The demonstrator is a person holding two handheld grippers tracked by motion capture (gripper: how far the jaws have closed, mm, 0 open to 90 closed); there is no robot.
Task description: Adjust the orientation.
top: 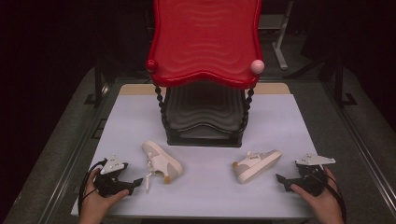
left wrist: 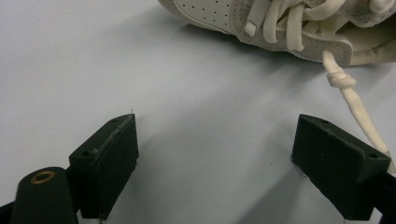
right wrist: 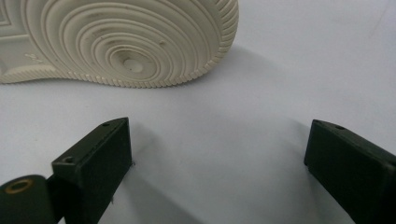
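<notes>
Two white sneakers lie on their sides on the pale table (top: 205,186). The left sneaker (top: 161,161) is in front of my left gripper (top: 135,182), which a hand holds near the table's front left edge; its jaws stand wide open with nothing between them. In the left gripper view the sneaker's laces (left wrist: 299,23) are just ahead, and a knotted lace end (left wrist: 348,93) trails toward the right jaw. The right sneaker (top: 257,164) lies left of my right gripper (top: 281,178), also open and empty. The right gripper view faces that shoe's ribbed sole (right wrist: 126,42).
A two-tier rack stands at the back middle of the table, with a red wavy top shelf (top: 205,42) and a black lower shelf (top: 203,116) on beaded posts. Dark floor surrounds the table.
</notes>
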